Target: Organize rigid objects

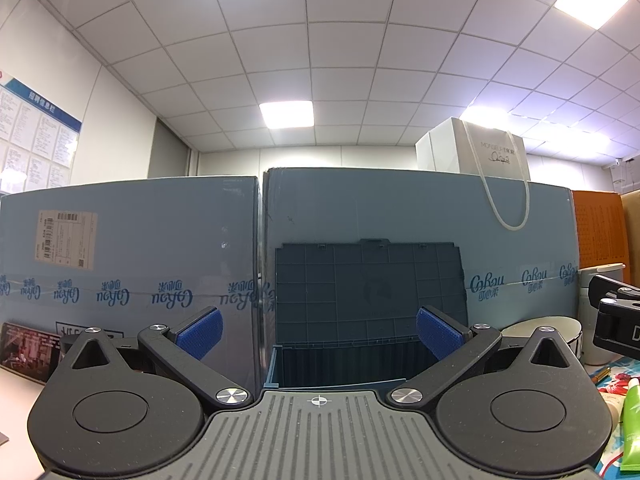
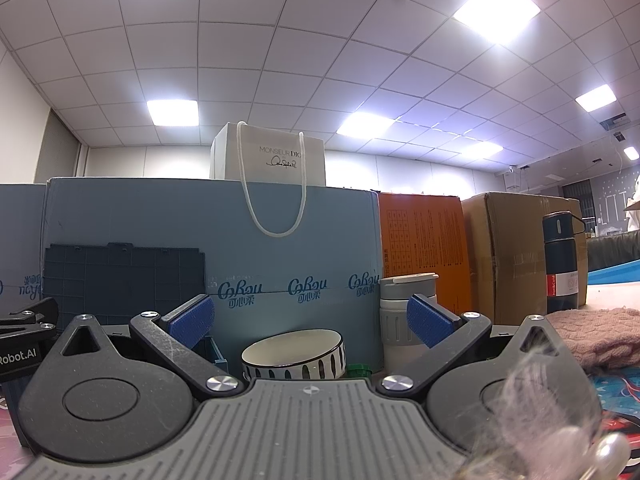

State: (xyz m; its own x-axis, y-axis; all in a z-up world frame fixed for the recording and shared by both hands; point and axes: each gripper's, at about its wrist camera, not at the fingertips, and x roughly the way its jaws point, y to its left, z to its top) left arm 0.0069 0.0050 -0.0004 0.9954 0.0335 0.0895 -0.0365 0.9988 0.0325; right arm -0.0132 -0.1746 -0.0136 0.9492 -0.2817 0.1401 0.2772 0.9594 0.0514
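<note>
Both wide open and empty: the left gripper (image 1: 319, 334) faces the open dark-blue plastic storage box (image 1: 360, 356) at twelve o'clock, the right gripper (image 2: 308, 320) the striped white ceramic bowl (image 2: 293, 354).

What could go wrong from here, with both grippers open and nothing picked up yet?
1. The right gripper faces the striped bowl, with a grey cup and a green cap close beside it; a wide approach might knock them.
2. The open lid of the blue storage box leans against cartons; a bump from the left gripper could swing it shut.
</note>
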